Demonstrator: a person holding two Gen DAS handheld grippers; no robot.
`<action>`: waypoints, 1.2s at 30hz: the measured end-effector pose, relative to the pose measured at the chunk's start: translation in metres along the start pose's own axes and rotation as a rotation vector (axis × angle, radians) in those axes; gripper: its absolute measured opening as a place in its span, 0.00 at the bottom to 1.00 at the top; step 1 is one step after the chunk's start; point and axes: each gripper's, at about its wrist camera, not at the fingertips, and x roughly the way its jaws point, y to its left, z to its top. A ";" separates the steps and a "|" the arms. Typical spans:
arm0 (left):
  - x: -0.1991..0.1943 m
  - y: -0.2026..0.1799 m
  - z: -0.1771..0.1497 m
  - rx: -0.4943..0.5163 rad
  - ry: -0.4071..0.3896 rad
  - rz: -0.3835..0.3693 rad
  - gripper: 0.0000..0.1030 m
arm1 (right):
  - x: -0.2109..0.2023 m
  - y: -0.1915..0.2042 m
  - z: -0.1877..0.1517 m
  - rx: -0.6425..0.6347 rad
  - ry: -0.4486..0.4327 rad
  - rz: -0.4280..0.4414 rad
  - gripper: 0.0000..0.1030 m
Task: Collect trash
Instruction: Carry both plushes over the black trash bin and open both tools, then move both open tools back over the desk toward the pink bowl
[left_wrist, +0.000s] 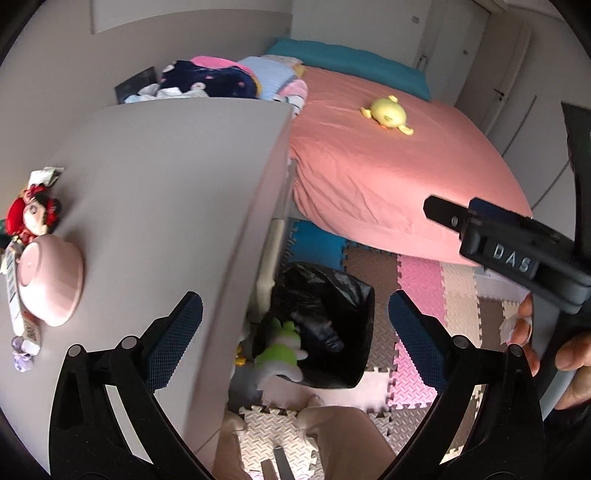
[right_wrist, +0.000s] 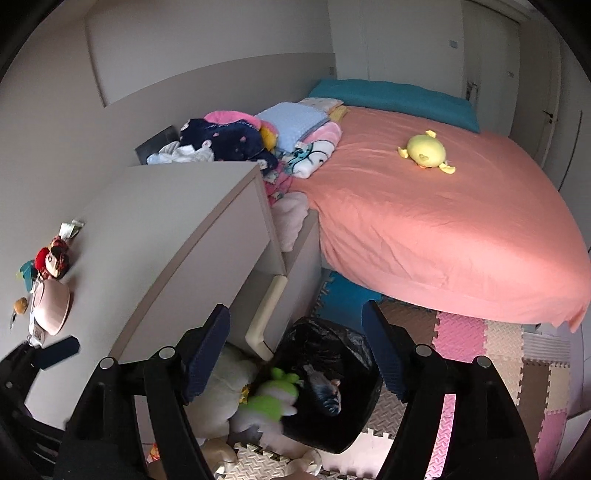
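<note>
A bin lined with a black bag (left_wrist: 328, 314) stands on the floor beside the desk (left_wrist: 155, 206); it also shows in the right wrist view (right_wrist: 332, 369). Dark crumpled trash (left_wrist: 325, 332) lies inside it (right_wrist: 325, 395). My left gripper (left_wrist: 295, 317) is open and empty above the desk edge and the bin. My right gripper (right_wrist: 299, 343) is open and empty above the bin; its body shows at the right of the left wrist view (left_wrist: 517, 251). A small wrapper (left_wrist: 46, 175) lies at the far left of the desk (right_wrist: 72, 229).
A pink bowl (left_wrist: 50, 280), a doll (left_wrist: 33, 214) and small packets sit on the desk's left side. A green plush (left_wrist: 280, 350) and other soft toys lie beside the bin. A pink bed (left_wrist: 388, 166) with a yellow plush (left_wrist: 388, 116) is beyond. Foam mats (left_wrist: 424, 280) cover the floor.
</note>
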 end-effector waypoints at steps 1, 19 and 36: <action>-0.004 0.004 -0.001 -0.003 -0.004 0.005 0.94 | 0.001 0.006 0.000 -0.012 0.002 0.002 0.72; -0.063 0.135 -0.027 -0.192 -0.078 0.146 0.94 | 0.002 0.123 0.000 -0.156 -0.001 0.114 0.75; -0.089 0.277 -0.055 -0.500 -0.070 0.319 0.94 | 0.029 0.272 -0.021 -0.338 0.069 0.291 0.75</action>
